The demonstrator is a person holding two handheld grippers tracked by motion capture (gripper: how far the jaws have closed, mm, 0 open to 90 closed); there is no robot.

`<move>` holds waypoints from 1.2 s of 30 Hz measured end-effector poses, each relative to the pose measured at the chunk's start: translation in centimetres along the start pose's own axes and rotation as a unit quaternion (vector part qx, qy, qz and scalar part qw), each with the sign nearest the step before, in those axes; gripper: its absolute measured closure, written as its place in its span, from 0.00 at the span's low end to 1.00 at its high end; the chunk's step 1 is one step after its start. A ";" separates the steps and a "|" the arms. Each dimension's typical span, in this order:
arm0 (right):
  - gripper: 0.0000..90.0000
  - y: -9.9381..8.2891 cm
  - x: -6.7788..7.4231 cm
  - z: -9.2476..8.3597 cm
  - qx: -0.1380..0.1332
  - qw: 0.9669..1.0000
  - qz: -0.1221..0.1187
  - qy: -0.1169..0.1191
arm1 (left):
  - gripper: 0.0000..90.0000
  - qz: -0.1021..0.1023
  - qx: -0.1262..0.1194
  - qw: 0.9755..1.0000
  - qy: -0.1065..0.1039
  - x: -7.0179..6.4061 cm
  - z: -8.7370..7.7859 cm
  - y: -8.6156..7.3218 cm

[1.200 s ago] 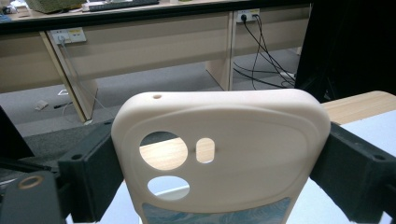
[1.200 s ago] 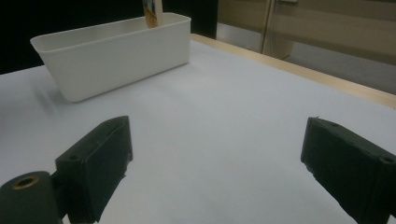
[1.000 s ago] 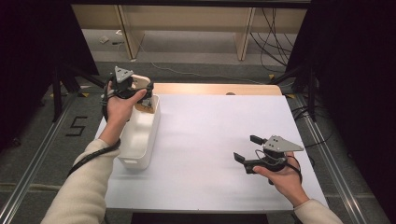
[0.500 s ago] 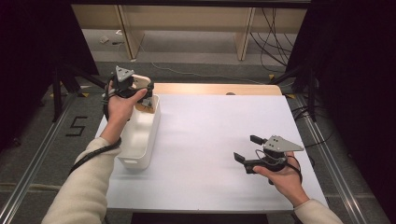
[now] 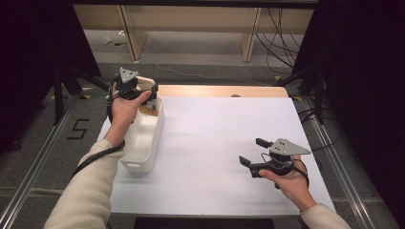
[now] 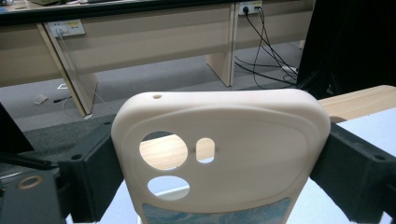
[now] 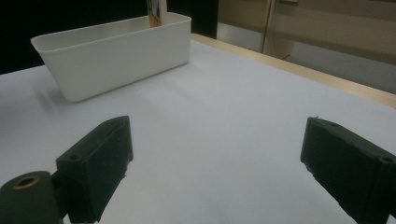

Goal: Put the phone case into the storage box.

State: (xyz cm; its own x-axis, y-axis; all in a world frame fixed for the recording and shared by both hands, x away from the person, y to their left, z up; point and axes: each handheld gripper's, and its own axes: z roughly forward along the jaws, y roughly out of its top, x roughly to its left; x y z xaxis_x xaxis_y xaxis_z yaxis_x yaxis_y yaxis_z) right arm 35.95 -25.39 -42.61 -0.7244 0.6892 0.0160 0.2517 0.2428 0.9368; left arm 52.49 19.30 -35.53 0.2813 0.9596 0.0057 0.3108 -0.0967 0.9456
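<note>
The left claw (image 5: 149,95) is clamped across a cream phone case (image 6: 219,154), its jaws pressing both long edges and holding it upright over the far end of the white bin (image 5: 143,143). To the right of the bin and well apart from it, the right claw (image 5: 253,151) hangs low over the white tabletop (image 5: 215,129), jaws spread wide with nothing between them.

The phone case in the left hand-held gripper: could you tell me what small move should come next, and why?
Probably lower it into the white bin and then open the jaws. The left hand-held gripper holds the cream phone case clamped across its width, above the bin's far end, while the right hand-held gripper waits open and empty over the table.
</note>
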 end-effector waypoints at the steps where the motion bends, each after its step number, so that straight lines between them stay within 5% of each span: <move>1: 0.11 0.0 0.0 0.0 0.000 1.000 0.000 0.000 | 0.12 0.000 0.000 1.000 0.000 0.0 0.0 0.0; 11: 0.11 0.0 0.0 0.0 0.000 1.000 0.000 0.000 | 0.11 -0.001 0.002 1.000 0.002 0.1 0.3 0.0; 13: 0.11 0.0 0.0 0.0 0.001 1.000 0.000 0.001 | 0.11 0.019 -0.003 1.000 0.006 0.4 0.4 0.1; 36: 0.11 0.0 0.0 0.0 0.001 1.000 -0.001 0.001 | 0.11 -0.006 0.018 1.000 0.008 0.7 1.4 -0.5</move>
State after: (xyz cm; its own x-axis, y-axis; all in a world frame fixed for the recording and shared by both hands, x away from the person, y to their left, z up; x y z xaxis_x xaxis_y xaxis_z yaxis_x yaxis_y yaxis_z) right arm 35.97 -25.41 -42.64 -0.7262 0.6873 0.0145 0.2516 0.2462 0.9360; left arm 53.75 19.68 -36.47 0.2631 0.9648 -0.0013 0.3466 -0.0933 0.9334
